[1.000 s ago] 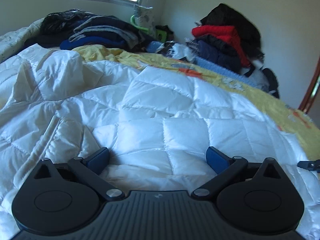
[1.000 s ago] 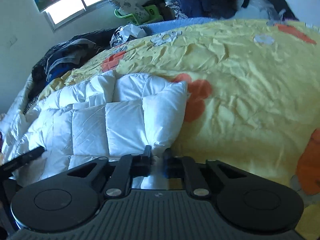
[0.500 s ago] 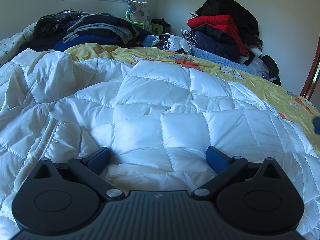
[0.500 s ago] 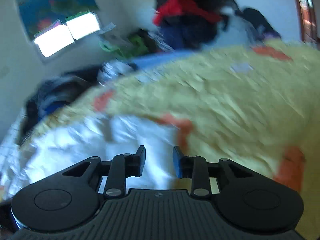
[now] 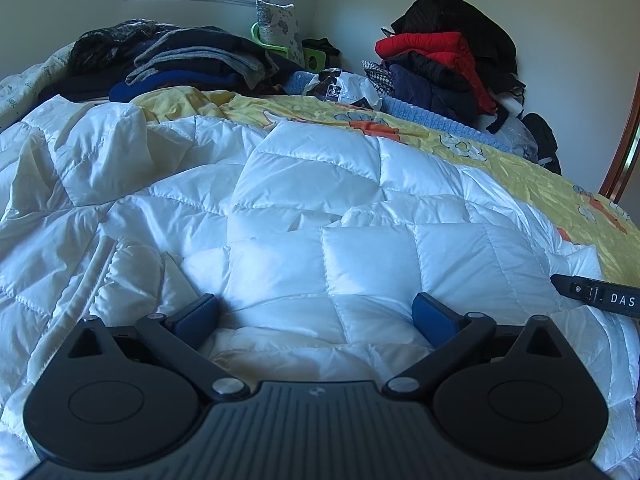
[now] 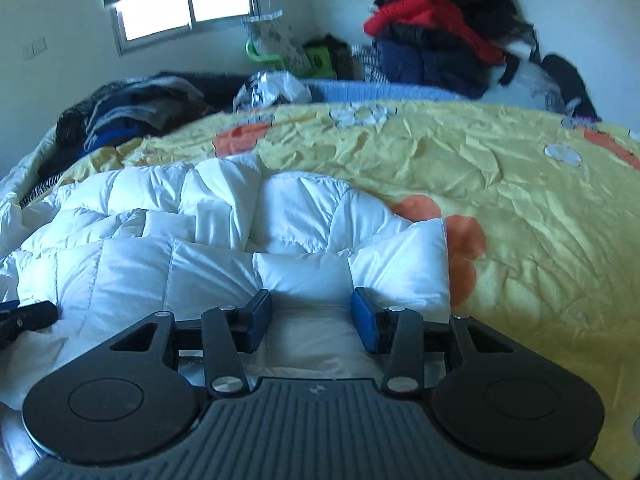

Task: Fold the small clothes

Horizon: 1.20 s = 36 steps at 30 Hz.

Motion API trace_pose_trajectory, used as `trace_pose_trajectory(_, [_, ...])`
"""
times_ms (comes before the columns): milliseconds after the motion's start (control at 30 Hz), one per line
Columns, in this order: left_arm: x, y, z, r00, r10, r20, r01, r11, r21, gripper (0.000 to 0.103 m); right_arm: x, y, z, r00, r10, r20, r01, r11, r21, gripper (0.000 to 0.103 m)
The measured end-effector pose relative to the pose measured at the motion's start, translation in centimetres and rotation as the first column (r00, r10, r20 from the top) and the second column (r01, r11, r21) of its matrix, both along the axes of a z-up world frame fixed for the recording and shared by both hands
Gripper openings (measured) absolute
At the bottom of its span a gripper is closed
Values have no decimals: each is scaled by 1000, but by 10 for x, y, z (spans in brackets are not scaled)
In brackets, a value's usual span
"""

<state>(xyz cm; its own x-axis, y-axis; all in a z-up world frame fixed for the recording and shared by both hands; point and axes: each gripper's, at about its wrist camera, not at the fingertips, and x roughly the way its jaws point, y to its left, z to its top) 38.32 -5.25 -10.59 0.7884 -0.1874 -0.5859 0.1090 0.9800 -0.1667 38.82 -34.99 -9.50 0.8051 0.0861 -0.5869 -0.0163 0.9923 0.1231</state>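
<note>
A white quilted puffer garment (image 5: 304, 208) lies spread on a yellow flowered bedspread (image 5: 532, 184). My left gripper (image 5: 316, 318) is wide open, its blue pads resting on the garment's near part. My right gripper (image 6: 312, 312) is open about halfway, its blue pads either side of a puffed panel at the garment's (image 6: 224, 248) right edge, next to the bedspread (image 6: 520, 208). The right gripper's tip (image 5: 596, 300) shows at the right edge of the left wrist view. The left gripper's tip (image 6: 24, 318) shows at the left edge of the right wrist view.
A heap of dark folded clothes (image 5: 180, 60) lies at the head of the bed under the window. A stack of red, navy and black jackets (image 5: 444, 64) stands in the far right corner. A blue knitted item (image 5: 432, 114) and a plastic bag (image 5: 344, 88) lie beyond the bedspread.
My right gripper was shut on the garment's edge, swung up and opened, and now sits half open over the edge again. My left gripper stayed open and tilted slightly.
</note>
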Motion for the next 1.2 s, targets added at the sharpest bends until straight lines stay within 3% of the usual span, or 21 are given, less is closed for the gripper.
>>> trace_pose_trajectory(100, [-2,3,2,1000,-5,0,5,1000,-7,103,-1,0,1,1000,-8,7,8,1000,2,50])
trace_pose_trajectory(167, [-9,16,14,1000,-12,-8,12,999,-49,103,0,-3,1,1000,-11,8,11,1000,13,51])
trace_pose_trajectory(267, [-24,69,43,999,11,46,0,975,-222,103,0,-3,0,1000,-5,9,5,1000,25,53])
trace_pose_trajectory(333, [-27,116,60,988,123,92,-91,951,-297,103,0,-3,0,1000,-2,10,1,999,32,55])
trace_pose_trajectory(400, [-16,169,68,954,290,72,-249,906,-342,103,1,-4,0,1000,3,11,-3,999,38,57])
trace_pose_trajectory(467, [2,226,63,893,451,-13,-414,808,-419,103,1,-4,0,1000,4,11,-4,999,42,57])
trace_pose_trajectory(533, [19,282,43,811,565,-152,-550,648,-527,103,1,-3,0,1000,4,11,-4,999,38,58])
trace_pose_trajectory(633, [50,341,0,788,478,-389,-596,432,-677,103,1,-2,0,1000,6,11,-6,999,39,59])
trace_pose_trajectory(667, [54,350,-9,787,458,-414,-594,380,-710,103,1,-2,0,1000,6,12,-7,999,41,59])
trace_pose_trajectory(700, [56,355,-15,799,436,-415,-576,356,-736,103,1,-3,0,1000,7,12,-7,999,44,60])
trace_pose_trajectory(767, [62,357,-22,835,388,-391,-525,349,-776,103,1,-3,0,1000,7,12,-7,999,47,60])
trace_pose_trajectory(867, [64,356,-22,881,345,-324,-446,373,-814,103,1,-3,0,1000,8,13,-8,999,53,61])
trace_pose_trajectory(933, [62,356,-22,891,353,-287,-416,378,-827,103,1,-3,0,1000,9,14,-10,998,58,62])
trace_pose_trajectory(1067, [60,365,-23,881,390,-269,-413,351,-841,98,1,-2,0,1000,11,14,-12,998,59,63])
trace_pose_trajectory(1133, [65,365,-24,876,399,-271,-423,366,-829,83,1,-2,0,1000,11,14,-12,998,61,64])
trace_pose_trajectory(1167, [67,363,-23,865,414,-283,-450,392,-803,60,1,-2,0,1000,12,14,-12,998,62,64])
trace_pose_trajectory(1200, [72,361,-22,853,418,-311,-489,433,-757,28,1,-2,0,1000,13,14,-14,998,64,65])
